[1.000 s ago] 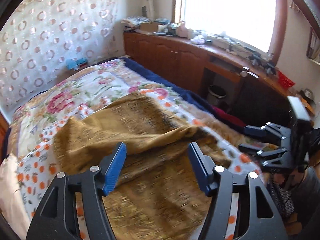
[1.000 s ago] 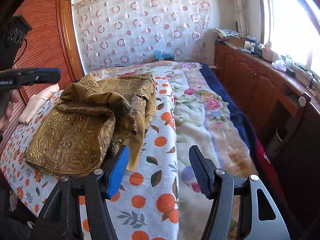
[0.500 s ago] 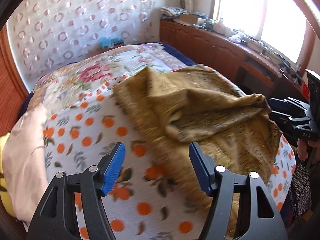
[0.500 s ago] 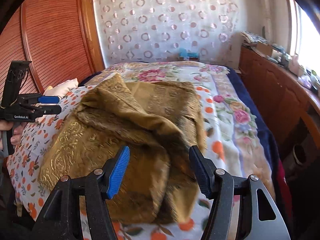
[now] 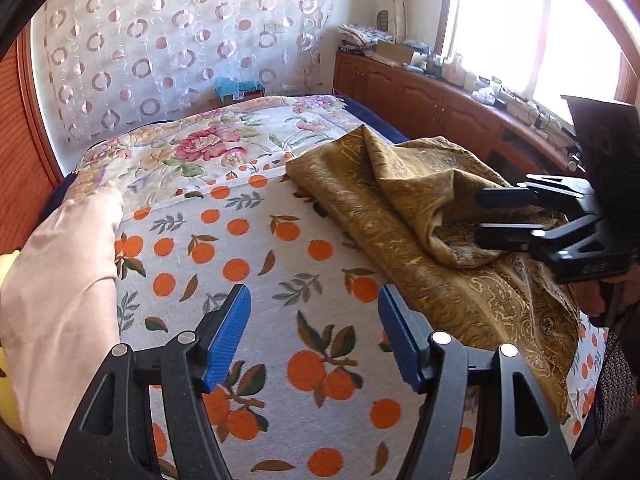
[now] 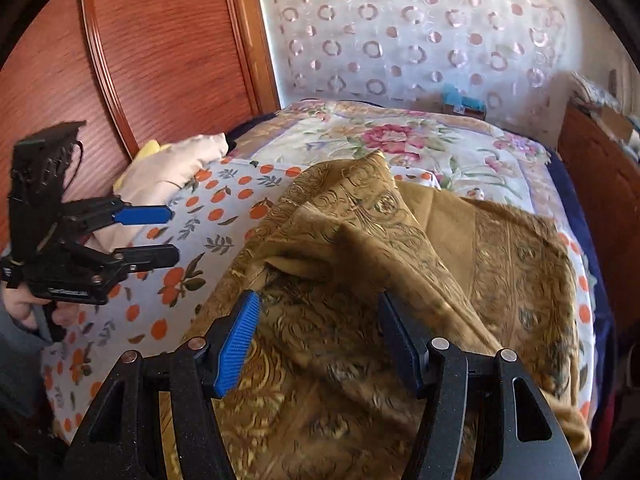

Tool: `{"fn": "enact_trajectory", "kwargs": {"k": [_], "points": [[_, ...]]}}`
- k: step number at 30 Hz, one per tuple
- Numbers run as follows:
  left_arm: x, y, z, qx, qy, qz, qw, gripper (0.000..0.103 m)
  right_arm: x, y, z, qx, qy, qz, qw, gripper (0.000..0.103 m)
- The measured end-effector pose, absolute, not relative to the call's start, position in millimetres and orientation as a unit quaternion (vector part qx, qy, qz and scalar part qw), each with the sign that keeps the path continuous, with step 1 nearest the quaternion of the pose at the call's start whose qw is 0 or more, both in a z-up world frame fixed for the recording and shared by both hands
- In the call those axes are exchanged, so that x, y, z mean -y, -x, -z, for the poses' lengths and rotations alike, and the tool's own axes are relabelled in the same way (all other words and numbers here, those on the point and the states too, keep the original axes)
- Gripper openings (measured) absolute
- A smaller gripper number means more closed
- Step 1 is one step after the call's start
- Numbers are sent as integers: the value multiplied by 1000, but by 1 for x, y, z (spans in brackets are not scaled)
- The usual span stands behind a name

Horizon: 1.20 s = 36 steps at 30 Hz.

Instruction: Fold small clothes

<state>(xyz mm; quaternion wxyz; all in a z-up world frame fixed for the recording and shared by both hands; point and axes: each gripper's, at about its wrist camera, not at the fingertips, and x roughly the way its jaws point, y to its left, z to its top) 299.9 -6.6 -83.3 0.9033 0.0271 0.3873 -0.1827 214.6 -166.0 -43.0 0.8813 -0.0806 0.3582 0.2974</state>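
My left hand-held gripper (image 5: 314,334) hangs spread and empty above the orange-print sheet (image 5: 248,264), beside the rumpled gold garment (image 5: 420,216) lying on the bed. My right hand-held gripper (image 6: 318,338) is likewise spread, directly above the garment, pinching nothing; a pink pillow (image 5: 60,280) lies beyond the sheet.

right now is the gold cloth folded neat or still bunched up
Bunched up. The gold cloth lies in a rumpled heap on the orange-print sheet, with raised ridges and loose overlapping folds, no flat squared edges.
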Motion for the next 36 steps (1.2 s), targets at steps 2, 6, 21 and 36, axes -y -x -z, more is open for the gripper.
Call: {"fn": "enact_trajectory", "kwargs": {"k": [2,6,21,36], "points": [[1,-301,87,-387,-17,186,903,67,156,-223,46,-359,108,-289,881,64],[-2,-302,91,-390,-8,191,901,67,145,-247,55,-384,133,-288,867,52],[15,-305,91,-400,-19,208,892,67,193,-313,-6,-334,124,-269,895,1],[77,-305,86,-404,-60,236,882,67,272,-455,32,-439,141,-92,883,47]]}}
